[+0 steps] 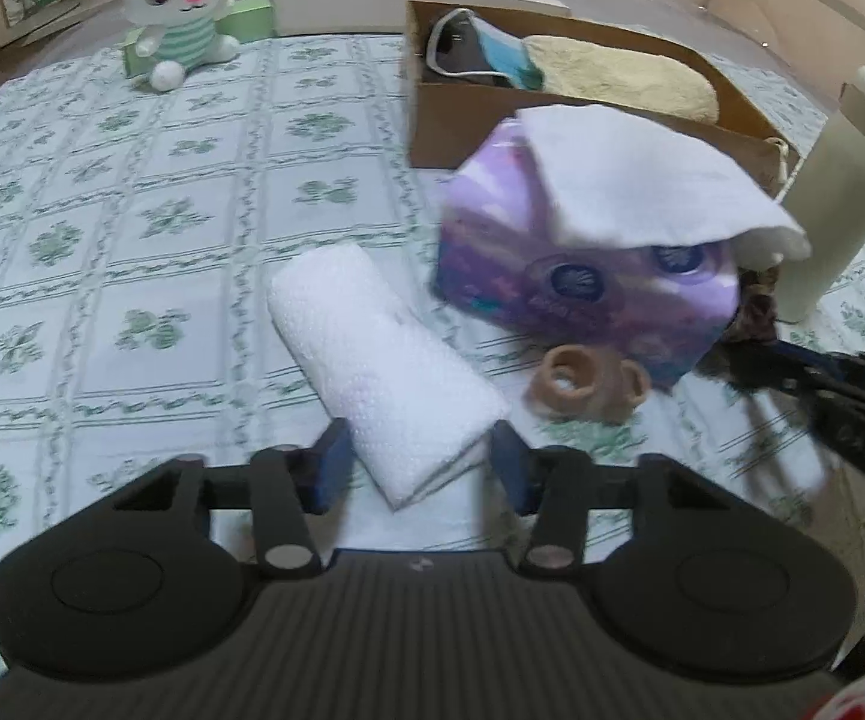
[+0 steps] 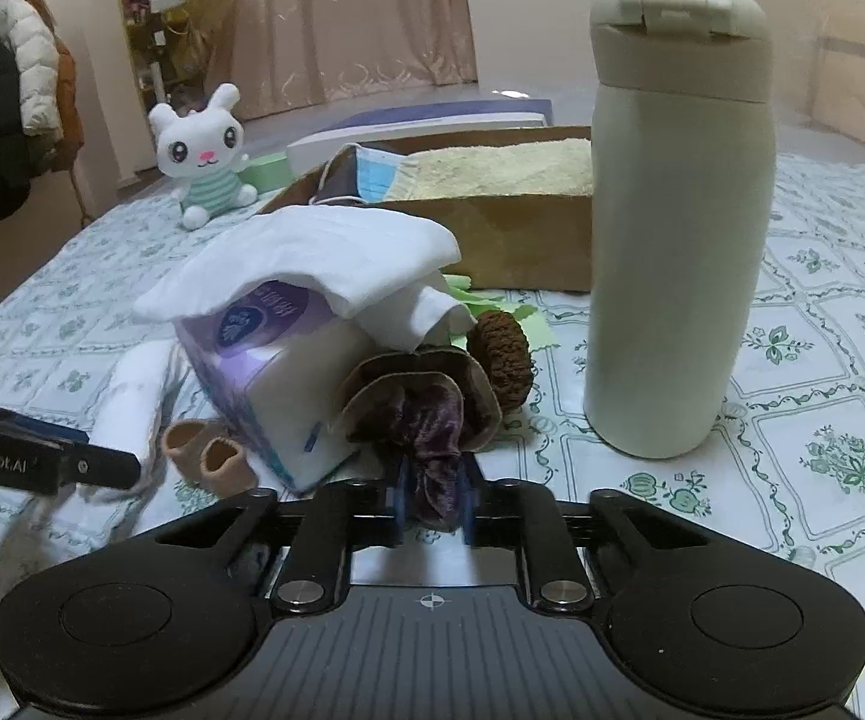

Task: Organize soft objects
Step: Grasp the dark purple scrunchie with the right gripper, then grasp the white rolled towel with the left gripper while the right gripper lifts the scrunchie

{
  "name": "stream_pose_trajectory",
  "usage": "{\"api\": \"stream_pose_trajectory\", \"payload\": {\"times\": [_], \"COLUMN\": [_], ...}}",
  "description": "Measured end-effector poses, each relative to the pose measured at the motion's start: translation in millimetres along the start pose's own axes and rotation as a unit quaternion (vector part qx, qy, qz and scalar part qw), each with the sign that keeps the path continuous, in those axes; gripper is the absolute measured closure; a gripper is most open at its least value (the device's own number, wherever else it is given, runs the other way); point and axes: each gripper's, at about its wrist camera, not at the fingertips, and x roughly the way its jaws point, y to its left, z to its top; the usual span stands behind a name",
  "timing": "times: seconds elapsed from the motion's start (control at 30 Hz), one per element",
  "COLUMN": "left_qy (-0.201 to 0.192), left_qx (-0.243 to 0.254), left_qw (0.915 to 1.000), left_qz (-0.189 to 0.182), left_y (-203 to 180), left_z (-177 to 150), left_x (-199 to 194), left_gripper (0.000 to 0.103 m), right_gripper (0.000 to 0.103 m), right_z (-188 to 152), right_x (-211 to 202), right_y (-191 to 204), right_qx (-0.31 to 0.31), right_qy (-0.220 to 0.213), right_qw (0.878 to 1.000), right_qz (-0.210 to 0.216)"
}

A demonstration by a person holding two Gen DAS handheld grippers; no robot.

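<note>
- The folded white towel [image 1: 381, 378] lies on the bed [image 1: 132, 228], its near end between the blue pads of the left hand-held gripper [image 1: 416, 468]. Its long axis runs from that near end away to the far left, so the pads straddle it across its narrow width.
- The left jaws stand apart with a small gap on each side of the towel; they are not yet pressing on it.
- The right hand-held gripper [image 2: 432, 501] is clamped on a purple velvet scrunchie [image 2: 426, 420], which bunches up just beyond the pads.
- Just beside the towel's right side lie small tan socks [image 1: 582, 381], and beyond them a purple tissue pack [image 1: 588, 276] with a white cloth [image 1: 642, 180] draped on top.
- A brown knitted scrunchie [image 2: 501, 360] sits just behind the purple one, near a tall cream bottle [image 2: 678, 228] standing upright to the right.
- The cardboard box [image 1: 432, 132], the likely place for soft things, stands far right of the towel and holds a yellow towel [image 1: 624, 81] and face masks [image 1: 492, 48].
- The bed to the left of the towel is bare up to the plush rabbit [image 1: 174, 12] at the far edge; the straight path to the box is crowded by the tissue pack and bottle, so a lift looks needed first.
</note>
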Motion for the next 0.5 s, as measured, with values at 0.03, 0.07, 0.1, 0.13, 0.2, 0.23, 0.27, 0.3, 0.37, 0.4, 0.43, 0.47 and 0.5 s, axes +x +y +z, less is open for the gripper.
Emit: {"api": "stream_pose_trajectory", "payload": {"times": [0.03, 0.07, 0.1, 0.13, 0.2, 0.23, 0.27, 0.3, 0.37, 0.4, 0.43, 0.47, 0.5], "left_qy": [-0.001, 0.000, 0.003, 0.005, 0.007, 0.007, 0.006, 0.005, 0.002, 0.000, -0.002, -0.006, -0.012], "left_qx": [0.000, 0.001, 0.001, 0.000, -0.002, -0.002, -0.001, 0.000, 0.001, -0.001, -0.003, -0.005, -0.005], "left_qw": [1.0000, 1.0000, 0.9999, 0.9998, 0.9995, 0.9993, 0.9992, 0.9992, 0.9994, 0.9996, 0.9998, 0.9999, 0.9999], "left_qz": [0.004, 0.009, 0.016, 0.022, 0.030, 0.035, 0.040, 0.040, 0.034, 0.027, 0.021, 0.014, 0.007], "left_y": [4.2, 9.1, 13.1, 18.6, 29.2, 33.7, 37.4, 40.3, 44.9, 45.8, 46.2, 45.7, 44.2], "left_z": [-1.9, -4.3, -7.0, -10.1, -16.3, -19.2, -21.8, -24.0, -26.8, -27.4, -27.5, -26.3, -25.0], "left_x": [-2.3, -4.0, -5.7, -7.2, -11.4, -14.4, -17.6, -21.1, -27.1, -30.5, -34.1, -36.8, -39.8], "left_gripper": [0.065, 0.069, 0.072, 0.072, 0.072, 0.072, 0.072, 0.072, 0.069, 0.063, 0.058, 0.056, 0.051], "right_gripper": [0.090, 0.090, 0.090, 0.090, 0.090, 0.090, 0.090, 0.090, 0.090, 0.088, 0.079, 0.061, 0.050], "right_z": [-1.8, -3.6, -6.1, -8.3, -13.7, -16.9, -20.1, -22.5, -25.7, -25.9, -24.8, -22.7, -21.0], "right_x": [-4.0, -8.3, -14.1, -19.2, -30.1, -36.2, -42.9, -47.8, -57.1, -61.2, -63.7, -64.9, -65.4], "right_y": [-0.3, -0.7, -1.6, -2.3, -4.7, -7.3, -10.5, -13.3, -19.4, -21.8, -23.3, -24.0, -23.5], "right_qx": [-0.002, -0.002, -0.001, 0.001, 0.005, 0.009, 0.014, 0.019, 0.030, 0.038, 0.045, 0.049, 0.052], "right_qy": [0.001, 0.002, 0.006, 0.009, 0.019, 0.024, 0.028, 0.032, 0.040, 0.038, 0.036, 0.035, 0.035], "right_qw": [1.000, 1.000, 1.000, 1.000, 1.000, 1.000, 1.000, 0.999, 0.999, 0.999, 0.998, 0.998, 0.998], "right_qz": [0.002, 0.006, 0.011, 0.012, 0.009, 0.007, 0.004, 0.000, -0.005, -0.009, -0.013, -0.014, -0.014]}}
